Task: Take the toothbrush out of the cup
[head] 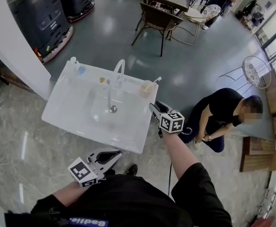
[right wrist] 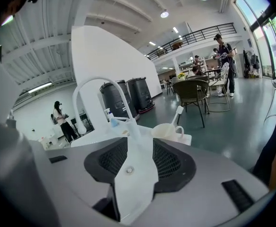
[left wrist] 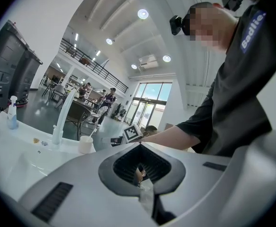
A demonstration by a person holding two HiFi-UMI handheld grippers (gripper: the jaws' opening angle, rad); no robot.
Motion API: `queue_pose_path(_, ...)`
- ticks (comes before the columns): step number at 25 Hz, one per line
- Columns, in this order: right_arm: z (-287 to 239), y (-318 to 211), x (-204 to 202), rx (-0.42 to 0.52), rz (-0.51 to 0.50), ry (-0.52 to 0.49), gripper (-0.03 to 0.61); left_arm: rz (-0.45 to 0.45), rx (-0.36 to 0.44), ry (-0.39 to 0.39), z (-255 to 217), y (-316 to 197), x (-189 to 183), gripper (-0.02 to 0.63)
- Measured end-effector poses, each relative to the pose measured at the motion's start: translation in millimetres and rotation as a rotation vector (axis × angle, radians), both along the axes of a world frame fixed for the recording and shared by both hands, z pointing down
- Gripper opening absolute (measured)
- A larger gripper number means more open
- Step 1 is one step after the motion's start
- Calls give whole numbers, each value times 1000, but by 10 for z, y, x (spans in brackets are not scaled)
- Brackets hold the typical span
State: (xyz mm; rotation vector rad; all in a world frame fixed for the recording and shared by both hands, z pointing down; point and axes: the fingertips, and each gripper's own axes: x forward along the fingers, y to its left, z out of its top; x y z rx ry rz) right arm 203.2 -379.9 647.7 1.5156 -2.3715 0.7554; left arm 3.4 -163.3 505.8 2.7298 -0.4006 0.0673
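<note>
A cream cup with a white toothbrush leaning in it stands on the far right corner of the white sink, right of the faucet. My right gripper hovers at the sink's right edge, just short of the cup, open with nothing between its jaws. In the right gripper view the cup and toothbrush sit just beyond the open right gripper. My left gripper hangs below the sink's near edge, shut and empty; the left gripper looks across at the cup.
A blue soap bottle stands at the sink's far left corner. A person in black crouches on the floor to the right. Chairs and a table stand behind, black machines at the far left, a fan at right.
</note>
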Motion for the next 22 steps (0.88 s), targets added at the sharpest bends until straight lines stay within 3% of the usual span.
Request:
queue_pose_path(11, 96, -613, 289, -15, 144, -98, 164, -26, -26, -15, 88, -95, -137, 8)
queue_pose_path(22, 308, -1098, 412, -31, 214, -76, 163, -47, -45, -30, 177, -228, -237, 8)
